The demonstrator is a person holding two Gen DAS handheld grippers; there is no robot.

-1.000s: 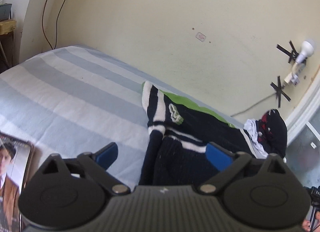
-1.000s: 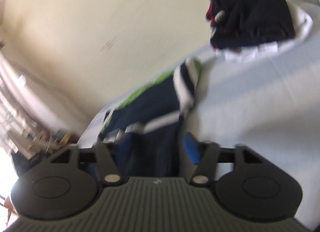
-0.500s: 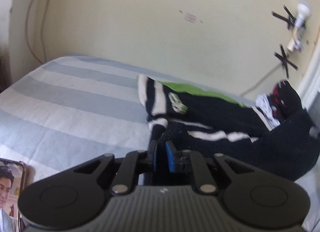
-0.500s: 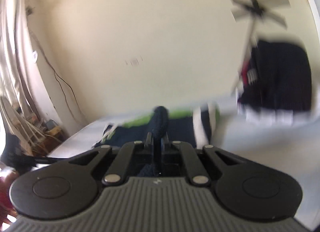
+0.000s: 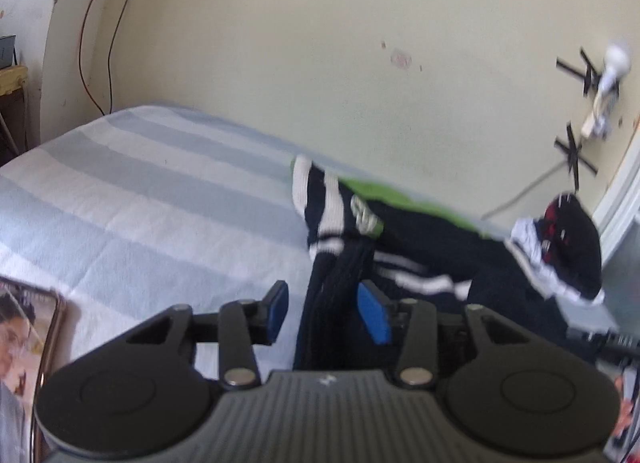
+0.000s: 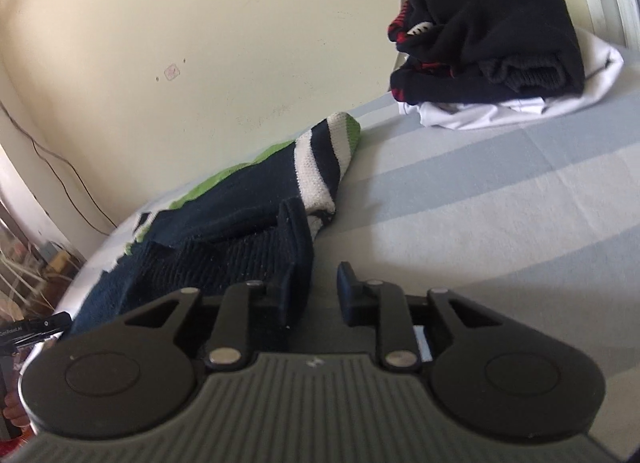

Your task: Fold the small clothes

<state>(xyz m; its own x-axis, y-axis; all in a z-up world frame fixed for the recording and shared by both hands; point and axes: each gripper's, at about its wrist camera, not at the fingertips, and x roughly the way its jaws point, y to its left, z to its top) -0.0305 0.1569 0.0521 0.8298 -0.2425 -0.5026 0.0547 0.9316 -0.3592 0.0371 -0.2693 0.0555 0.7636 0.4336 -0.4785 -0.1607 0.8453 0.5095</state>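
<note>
Both tools just reopened around dark knit (image 5: 336, 295), unclamped, photo (image 5: 16, 363) only in left view

Two tools (image 5: 324, 311) (image 6: 312, 295), one navy sock (image 6: 248, 207), one clothes pile (image 6: 492, 35) (dark over white).

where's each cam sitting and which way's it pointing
Left wrist: rides on the left hand-held gripper, looking along its open fingers, a dark sock between them, over the striped bed to the wall.
Right wrist: rides on the right hand-held gripper, fingers open, the dark sock against the left one, facing the folded clothes pile.
Shared: the sock, green-striped sock, pile, bed.
</note>
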